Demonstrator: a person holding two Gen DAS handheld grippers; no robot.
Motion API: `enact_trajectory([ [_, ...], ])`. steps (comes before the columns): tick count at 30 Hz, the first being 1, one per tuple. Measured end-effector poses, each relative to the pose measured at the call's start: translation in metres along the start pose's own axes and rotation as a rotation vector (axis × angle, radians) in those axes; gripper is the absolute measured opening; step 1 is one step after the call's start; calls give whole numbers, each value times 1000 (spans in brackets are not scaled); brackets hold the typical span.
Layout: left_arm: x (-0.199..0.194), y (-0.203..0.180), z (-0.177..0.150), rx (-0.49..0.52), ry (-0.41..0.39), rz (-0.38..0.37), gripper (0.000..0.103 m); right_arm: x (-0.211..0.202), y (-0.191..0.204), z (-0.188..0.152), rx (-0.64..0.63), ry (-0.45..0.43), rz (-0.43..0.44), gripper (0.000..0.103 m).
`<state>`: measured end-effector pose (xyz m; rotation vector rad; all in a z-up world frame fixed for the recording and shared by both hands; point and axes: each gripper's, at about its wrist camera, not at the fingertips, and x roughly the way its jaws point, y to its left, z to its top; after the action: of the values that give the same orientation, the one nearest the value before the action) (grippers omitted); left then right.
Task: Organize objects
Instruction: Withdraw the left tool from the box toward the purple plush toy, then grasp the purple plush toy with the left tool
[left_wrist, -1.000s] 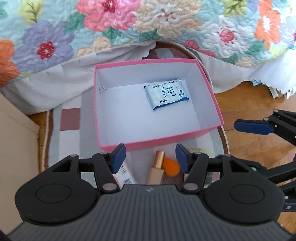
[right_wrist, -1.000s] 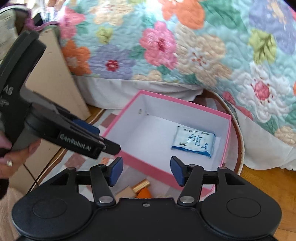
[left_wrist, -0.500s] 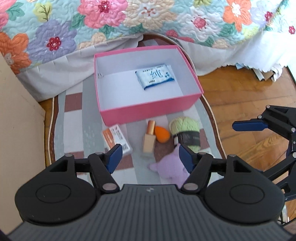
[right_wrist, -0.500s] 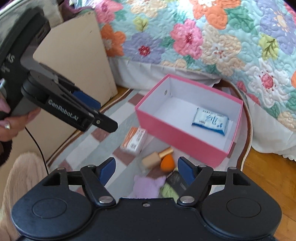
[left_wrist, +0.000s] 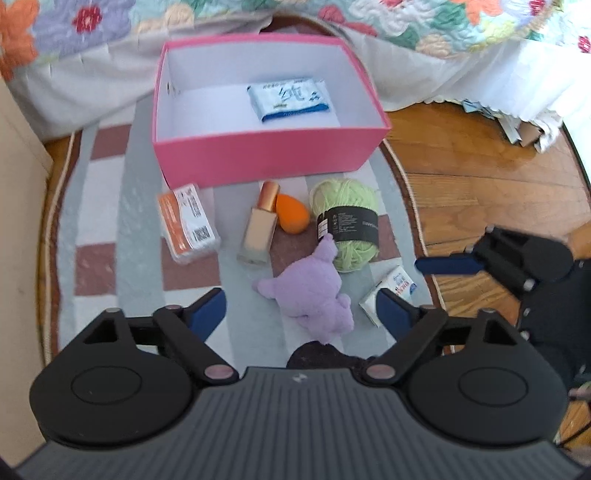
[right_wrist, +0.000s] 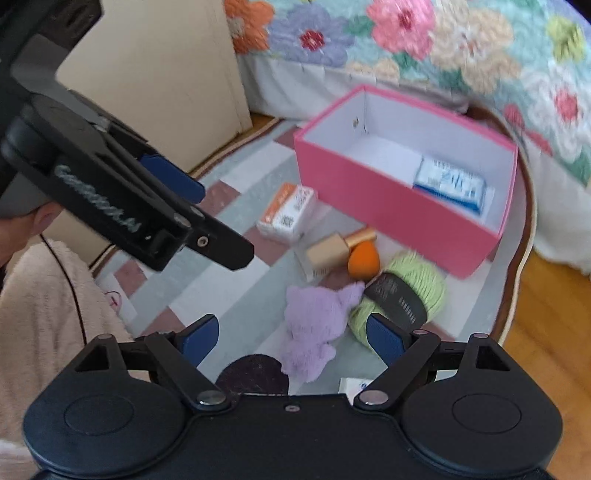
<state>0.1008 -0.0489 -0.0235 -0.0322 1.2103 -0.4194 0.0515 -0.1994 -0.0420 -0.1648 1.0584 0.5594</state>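
A pink box (left_wrist: 266, 151) (right_wrist: 391, 218) stands open on the rug and holds a blue wipes pack (left_wrist: 288, 99) (right_wrist: 448, 184). In front of it lie an orange-and-white packet (left_wrist: 188, 223) (right_wrist: 290, 214), a foundation bottle (left_wrist: 260, 225) (right_wrist: 338, 245), an orange sponge (left_wrist: 291, 214) (right_wrist: 364, 260), a green yarn ball (left_wrist: 345, 221) (right_wrist: 406, 295), a purple plush (left_wrist: 314, 291) (right_wrist: 317, 325) and a small white sachet (left_wrist: 391, 288). My left gripper (left_wrist: 301, 314) is open and empty above the plush. My right gripper (right_wrist: 291, 334) is open and empty, also above the plush.
A checked oval rug (left_wrist: 110, 206) lies on a wood floor (left_wrist: 480, 184). A floral bedspread (right_wrist: 424, 48) hangs behind the box. A beige board (right_wrist: 159, 81) stands at the left. A dark round object (left_wrist: 321, 356) lies near the plush.
Both grippers have pulled back from the box toward me, still open. The objects in front of the box have come fully into view.
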Motion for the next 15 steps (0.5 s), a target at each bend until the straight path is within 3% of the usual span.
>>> enact_trajectory([
  [5, 41, 11, -10, -93, 13, 44, 92, 35, 4, -17, -25, -6, -25, 90],
  [10, 75, 19, -27, -192, 41, -18, 92, 63, 9, -31, -76, -4, -55, 90],
  [15, 96, 26, -43, -287, 4, -31, 92, 85, 14, -47, -87, -24, -93, 89],
])
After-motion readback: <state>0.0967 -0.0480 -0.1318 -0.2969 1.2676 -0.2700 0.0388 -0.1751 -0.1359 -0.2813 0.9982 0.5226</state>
